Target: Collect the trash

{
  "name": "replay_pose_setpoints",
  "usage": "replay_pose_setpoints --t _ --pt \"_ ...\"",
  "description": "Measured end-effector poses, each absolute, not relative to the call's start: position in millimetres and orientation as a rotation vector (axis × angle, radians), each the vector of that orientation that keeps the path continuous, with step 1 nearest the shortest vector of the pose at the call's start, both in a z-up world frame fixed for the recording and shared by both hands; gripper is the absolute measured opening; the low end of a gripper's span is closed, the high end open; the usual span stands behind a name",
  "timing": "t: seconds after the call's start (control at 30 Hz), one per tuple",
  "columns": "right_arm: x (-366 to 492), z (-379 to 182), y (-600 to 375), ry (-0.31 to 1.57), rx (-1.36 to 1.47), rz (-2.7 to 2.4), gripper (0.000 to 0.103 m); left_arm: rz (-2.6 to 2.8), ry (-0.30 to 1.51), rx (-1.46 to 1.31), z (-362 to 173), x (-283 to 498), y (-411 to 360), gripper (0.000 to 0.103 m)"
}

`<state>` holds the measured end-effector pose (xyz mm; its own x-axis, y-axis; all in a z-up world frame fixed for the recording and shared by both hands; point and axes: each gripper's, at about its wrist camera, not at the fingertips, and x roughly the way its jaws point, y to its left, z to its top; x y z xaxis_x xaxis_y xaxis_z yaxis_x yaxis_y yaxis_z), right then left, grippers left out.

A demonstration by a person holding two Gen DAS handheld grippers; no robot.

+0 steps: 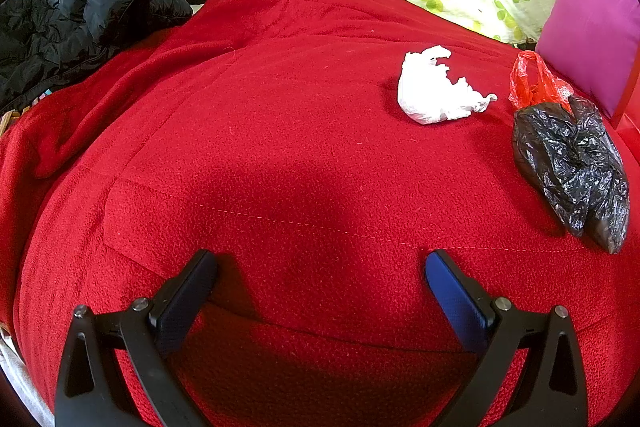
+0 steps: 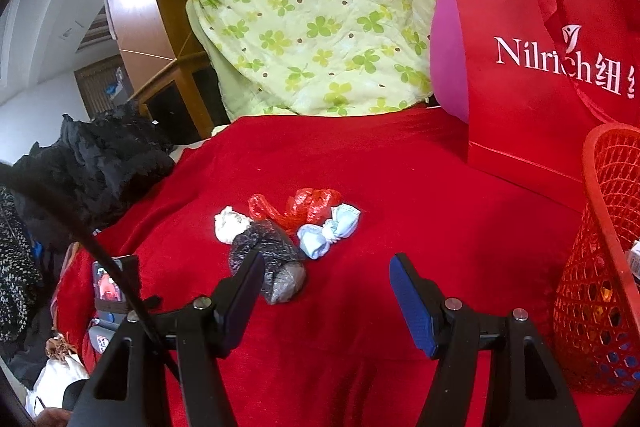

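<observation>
Trash lies on a red blanket point(image 1: 280, 131). In the left wrist view a white crumpled tissue point(image 1: 436, 87), a red plastic bag point(image 1: 534, 81) and a black plastic bag point(image 1: 572, 167) sit to the right, well ahead of my left gripper point(image 1: 320, 267), which is open and empty. In the right wrist view the white tissue point(image 2: 230, 225), the red plastic bag point(image 2: 296, 207), a light blue wad point(image 2: 330, 235) and the black bag point(image 2: 268, 263) lie together. My right gripper point(image 2: 326, 271) is open, empty, just short of the pile, its left finger overlapping the black bag.
A red mesh basket point(image 2: 600, 267) stands at the right with items inside. Behind it are a red paper gift bag point(image 2: 540, 67), a magenta pillow point(image 1: 588, 35) and a green clover quilt point(image 2: 320, 19). A black jacket point(image 1: 80, 11) lies at the left.
</observation>
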<state>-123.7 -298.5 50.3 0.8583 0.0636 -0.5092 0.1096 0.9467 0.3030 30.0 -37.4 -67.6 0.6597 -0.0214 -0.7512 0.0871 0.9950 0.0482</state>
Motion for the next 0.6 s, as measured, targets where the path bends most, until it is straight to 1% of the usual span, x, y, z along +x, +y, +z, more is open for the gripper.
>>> replay_pose_setpoints --t 0.6 --pt "-122.0 48.6 -301.6 0.542 0.330 -0.045 0.069 -0.061 0.849 0.082 -67.6 30.0 -37.5 0.103"
